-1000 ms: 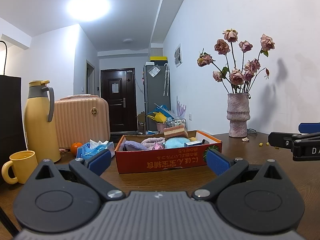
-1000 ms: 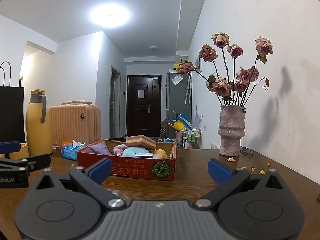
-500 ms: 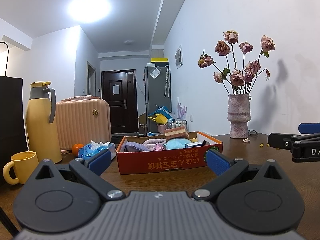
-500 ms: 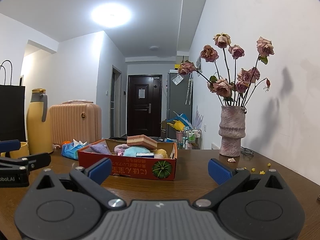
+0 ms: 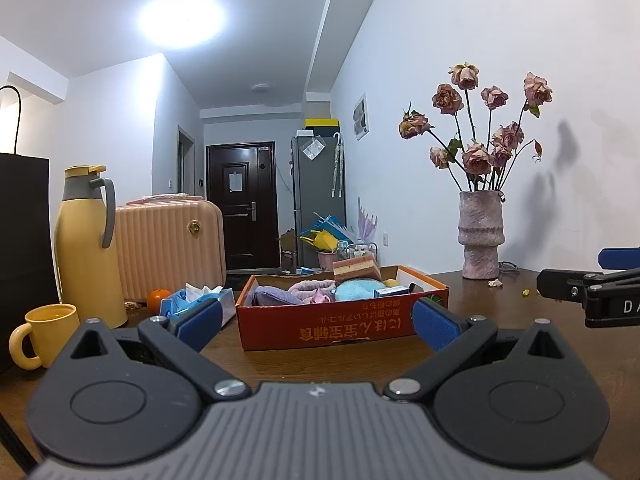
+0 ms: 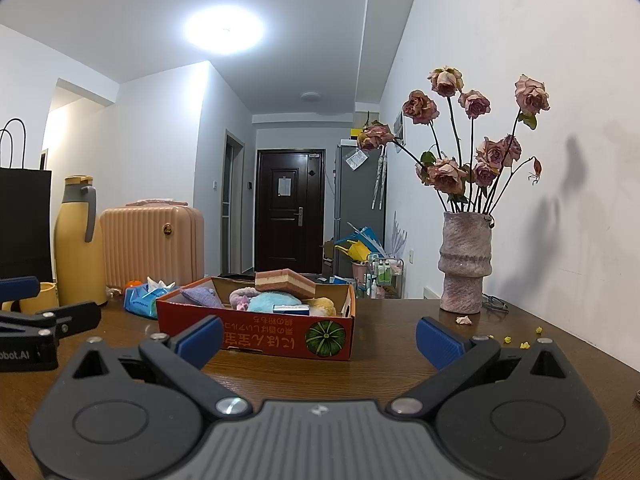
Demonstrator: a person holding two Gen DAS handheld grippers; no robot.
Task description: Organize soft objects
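Both tools sit low over the wooden table (image 5: 500,300), and dead ahead is the red cardboard box (image 5: 344,330) — a shallow open tray with printed lettering and a green pumpkin picture (image 6: 325,337) on one end. It's packed: a purple knitted piece (image 5: 276,296) at the left end, a fuzzy pink item (image 5: 310,289) beside it, a fluffy light-blue bundle (image 5: 354,291) in the middle, a small blue-and-white carton (image 5: 392,291), something yellow and plush (image 6: 322,305) toward the right end, and a layered cake-shaped sponge block (image 5: 356,269) perched on top of the heap.

The left gripper (image 5: 318,322) has its blue ribbed pads (image 5: 434,326) spread wide, nothing between them. The right gripper (image 6: 318,338) is the same — jaws well apart, empty, short of the box.

Left of the box lies a crinkly blue tissue pack (image 5: 200,300) with white tissue poking out, an orange (image 5: 159,299) just behind it. Further left stand a smooth yellow thermos jug (image 5: 86,248) with a grey handle, a yellow mug (image 5: 46,334), and a ribbed peach suitcase (image 5: 168,248). On the right, a rough, lumpy pink vase (image 6: 466,262) holds dried roses (image 6: 476,140), with petals scattered on the wood.
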